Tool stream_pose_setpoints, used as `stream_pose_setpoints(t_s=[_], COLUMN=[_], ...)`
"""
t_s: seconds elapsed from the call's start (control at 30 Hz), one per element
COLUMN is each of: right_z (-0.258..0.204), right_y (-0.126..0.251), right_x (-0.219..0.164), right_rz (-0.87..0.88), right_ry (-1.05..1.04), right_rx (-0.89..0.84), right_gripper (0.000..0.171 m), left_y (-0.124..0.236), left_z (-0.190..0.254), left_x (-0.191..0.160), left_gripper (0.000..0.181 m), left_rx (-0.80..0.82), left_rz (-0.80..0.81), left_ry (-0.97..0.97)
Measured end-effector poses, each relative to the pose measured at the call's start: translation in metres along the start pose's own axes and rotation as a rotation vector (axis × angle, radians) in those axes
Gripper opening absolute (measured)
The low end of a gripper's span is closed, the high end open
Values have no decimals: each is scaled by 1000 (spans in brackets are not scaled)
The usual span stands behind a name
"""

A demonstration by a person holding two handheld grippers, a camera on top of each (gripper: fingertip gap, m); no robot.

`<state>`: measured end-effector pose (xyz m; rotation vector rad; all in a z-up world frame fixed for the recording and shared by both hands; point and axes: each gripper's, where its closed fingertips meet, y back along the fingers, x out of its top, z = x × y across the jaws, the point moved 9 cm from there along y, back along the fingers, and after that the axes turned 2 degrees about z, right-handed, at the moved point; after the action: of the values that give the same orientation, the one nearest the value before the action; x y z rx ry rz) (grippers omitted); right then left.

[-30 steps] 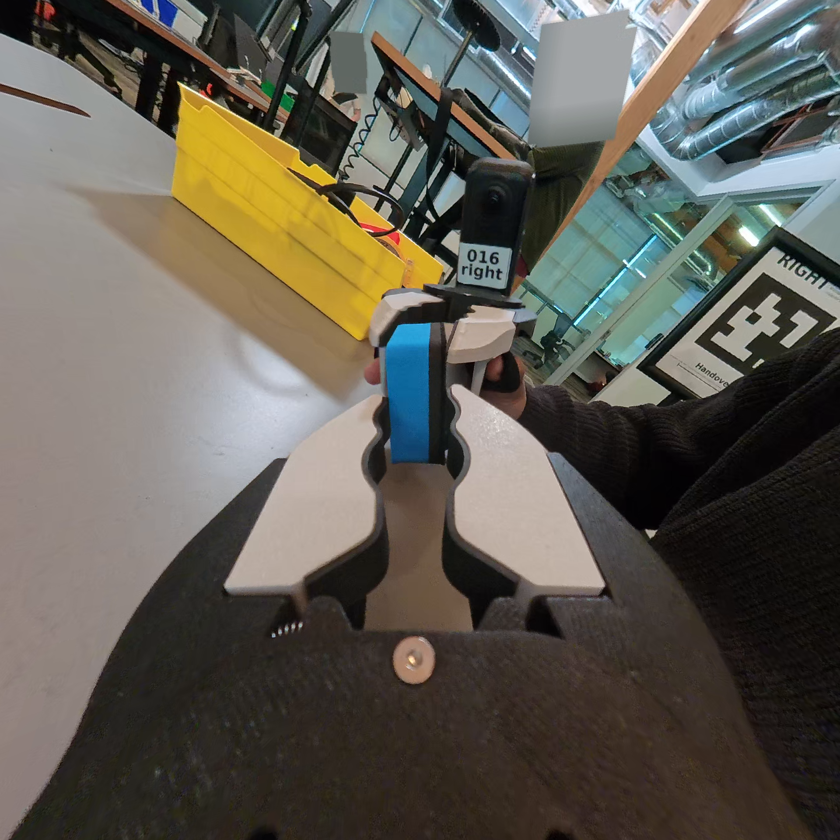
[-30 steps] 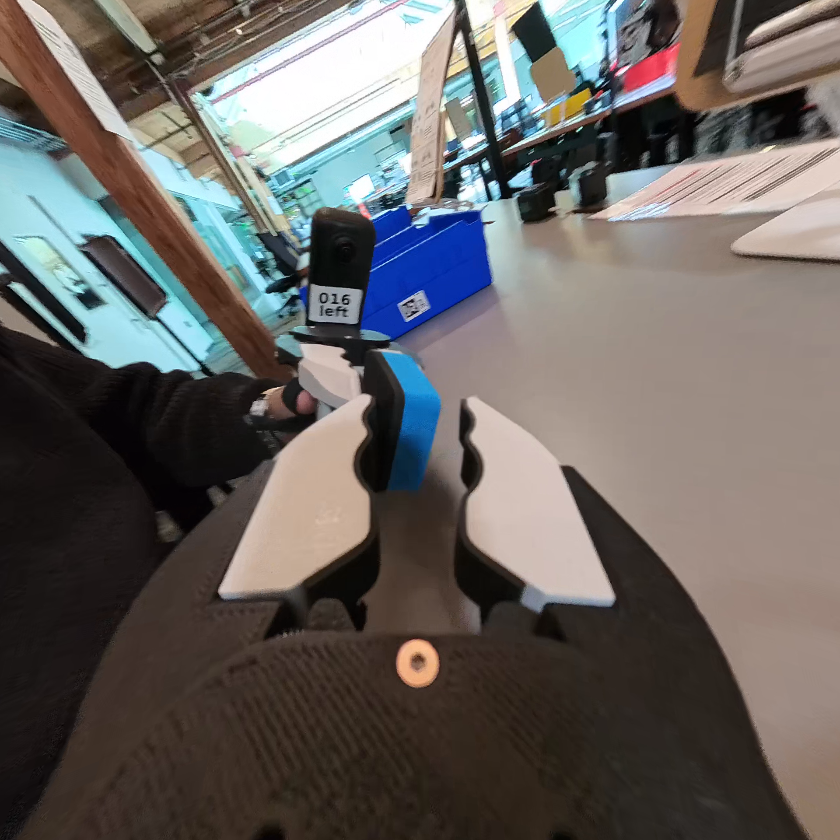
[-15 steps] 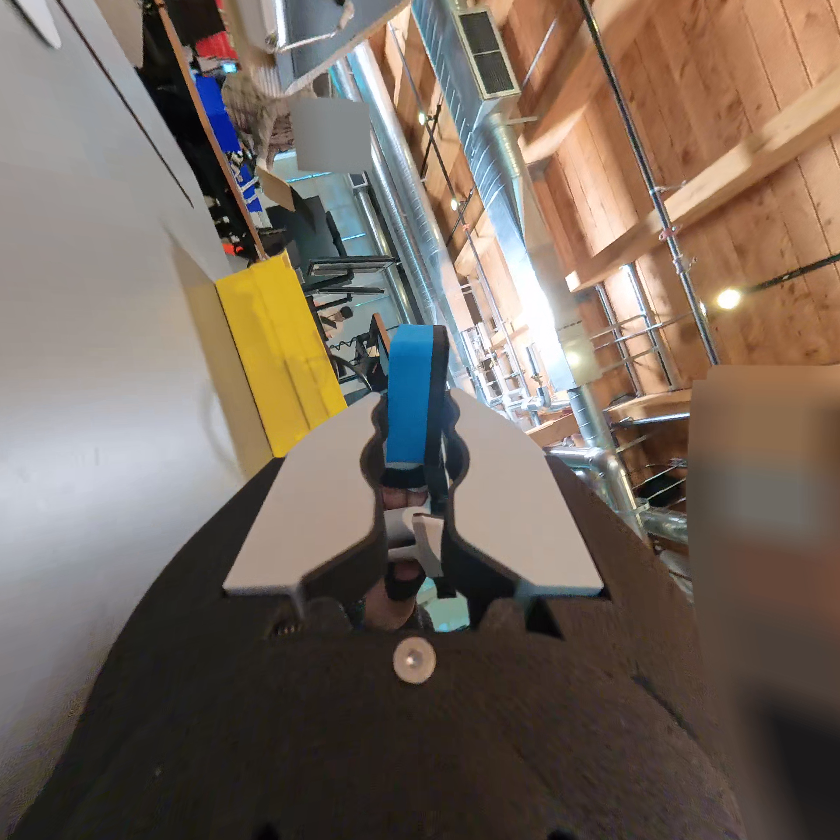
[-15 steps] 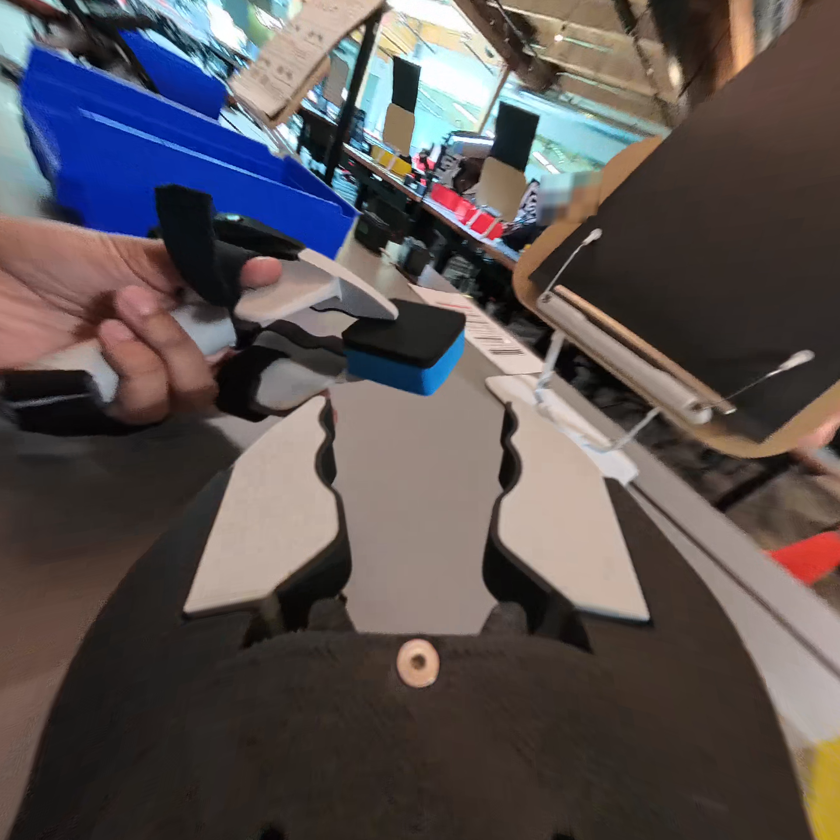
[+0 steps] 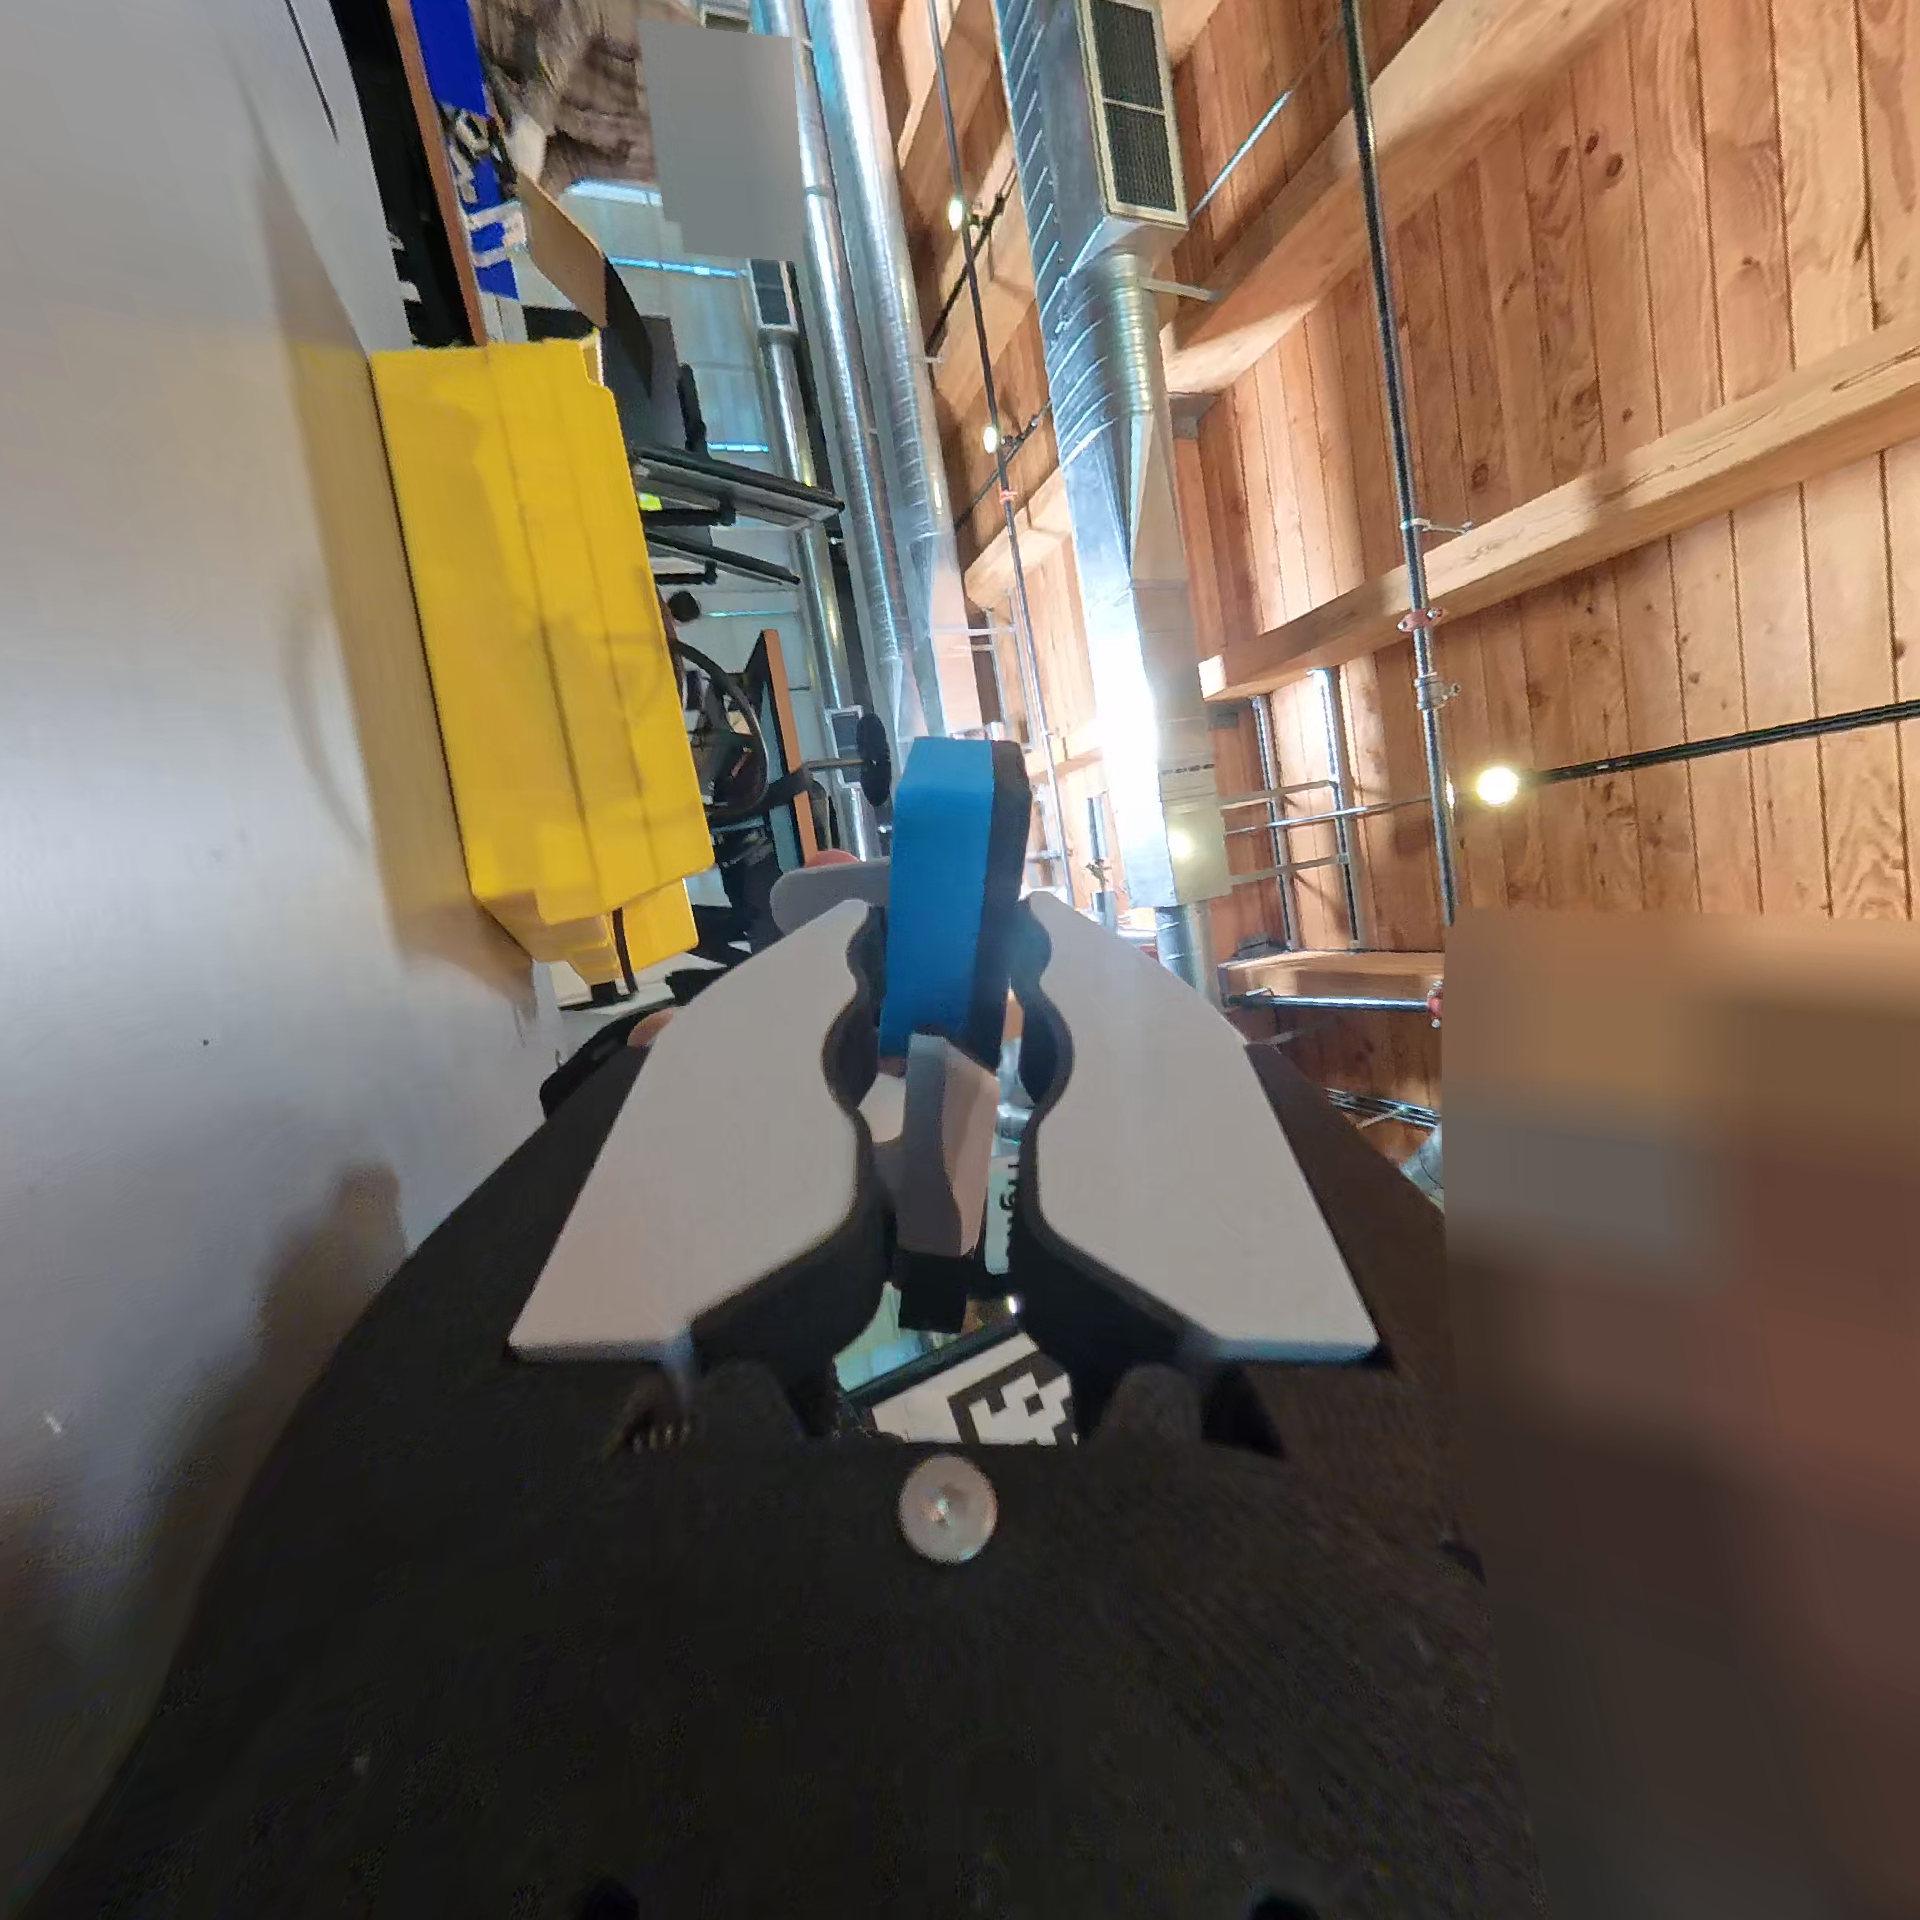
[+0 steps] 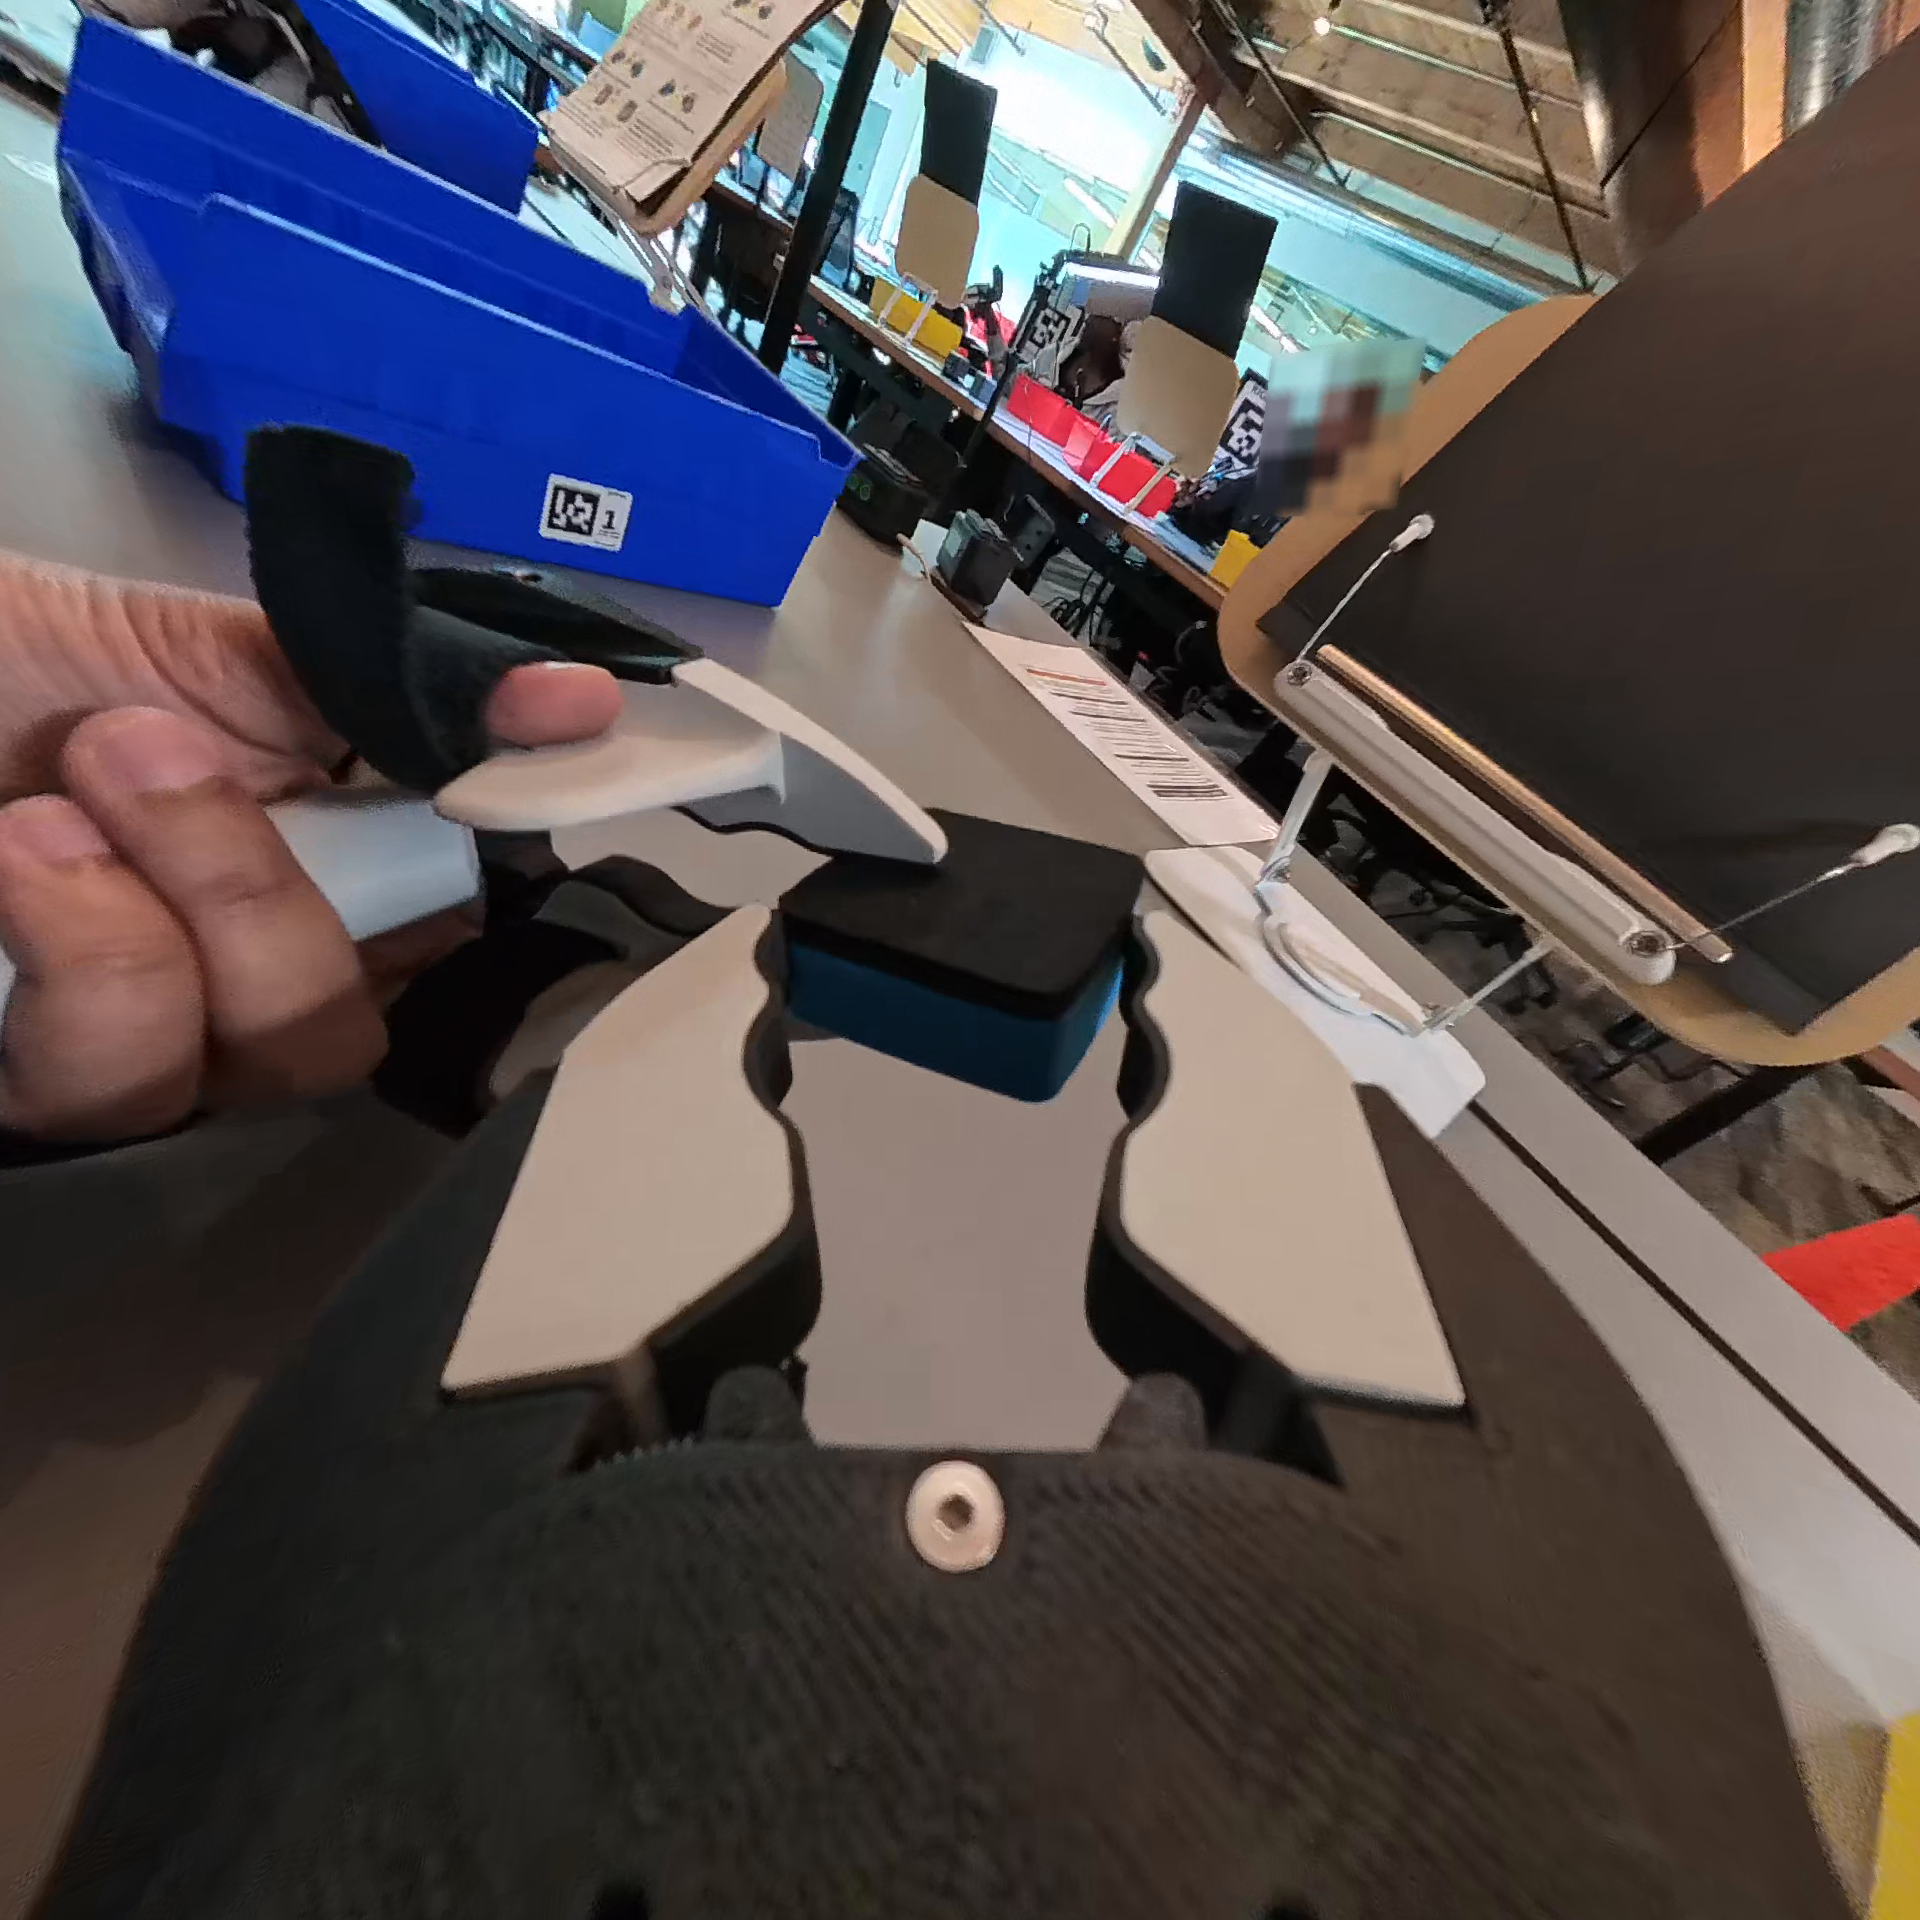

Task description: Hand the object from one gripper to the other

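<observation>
Both pictures are bright, with daylight indoors. In my left wrist view, white glare burns out a patch just past twelve o'clock of centre, and a small lamp (image 5: 1497, 784) glows at three o'clock. The table (image 5: 156, 727) at nine o'clock smears with motion blur. In my right wrist view, the far windows at twelve o'clock wash pale. Wide-angle bending curves straight lines near every edge.

One blue-and-black sponge (image 6: 966, 961) sits between the tips of the right gripper (image 6: 951, 971). Two grippers show in all, the left gripper (image 6: 831, 831) reaching in from that claw's left. One blue bin (image 6: 436, 353) lies beyond it (a second may stand behind). One yellow bin (image 5: 540, 686) stands left of the left claw.
</observation>
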<state>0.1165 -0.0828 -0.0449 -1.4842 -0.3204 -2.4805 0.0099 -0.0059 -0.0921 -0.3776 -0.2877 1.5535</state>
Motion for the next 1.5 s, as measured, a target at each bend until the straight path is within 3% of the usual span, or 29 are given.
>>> stream_pose_setpoints(t_s=[0.1,0.33,0.47,0.7,0.87,1.0,1.1,1.33,1.5], right_z=[2,17,30,54,43,33,25,12,11], right_y=[1,9,13,21,13,7,2,-4,-5], right_x=[1,-4,-12,-26,-28,-30,-34,-36,-37], right_rz=[8,21,60,202,227,215,191,117,121], right_ry=[-28,-128,-399,-881,-1194,-1360,-1498,-1549,-1560], right_rx=[6,29,157,434,777,926,1030,1086,1083], right_gripper=[62,62,62,62,62,62,63,63,64], left_y=[-2,-2,-3,-10,-9,-7,-7,-5,-5], left_z=[1,5,22,33,38,45,40,46,45], left_x=[2,17,37,30,13,-5,-16,-26,-25], left_gripper=[24,53,65,83,75,73,72,29,27], left_rx=[-25,41,56,226,136,50,76,-6,0], left_rz=[-47,-100,-142,-439,-472,-514,-570,-544,-556], left_ry=[17,-44,-311,-956,-1237,-1487,-1629,-1670,-1660])
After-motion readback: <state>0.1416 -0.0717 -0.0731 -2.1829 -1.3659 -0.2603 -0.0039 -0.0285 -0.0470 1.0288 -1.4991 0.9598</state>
